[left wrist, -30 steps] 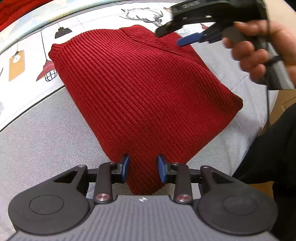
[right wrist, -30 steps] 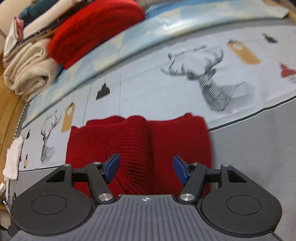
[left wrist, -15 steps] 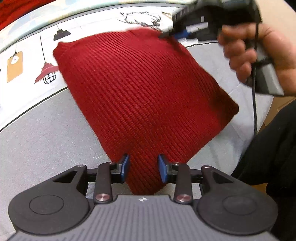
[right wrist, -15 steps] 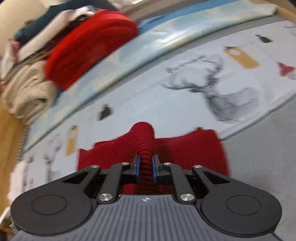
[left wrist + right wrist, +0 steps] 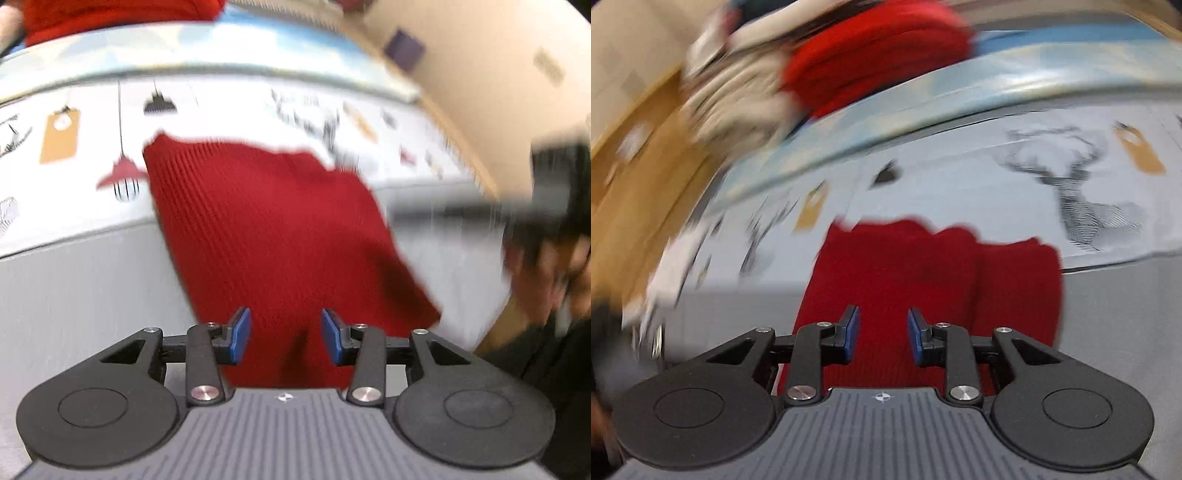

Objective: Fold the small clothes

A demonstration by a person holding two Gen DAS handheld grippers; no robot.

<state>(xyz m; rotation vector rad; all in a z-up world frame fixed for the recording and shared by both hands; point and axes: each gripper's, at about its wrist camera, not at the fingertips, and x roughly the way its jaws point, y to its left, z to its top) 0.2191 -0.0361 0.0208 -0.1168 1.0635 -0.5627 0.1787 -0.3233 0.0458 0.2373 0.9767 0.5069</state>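
Observation:
A folded red ribbed knit garment lies flat on the printed bedsheet. My left gripper is open, its blue pads on either side of the garment's near edge. In the right wrist view the same garment lies below my right gripper, which is open with nothing between the pads. The right gripper and hand appear blurred at the right of the left wrist view.
A pile of folded clothes, a red one and a beige one, sits at the back left of the bed. The sheet has deer and lamp prints. A wooden bed frame runs along the left.
My right gripper let go of the garment's raised fold and opened, then pulled back. The garment now lies flat. Both views have shifted and are blurred from motion.

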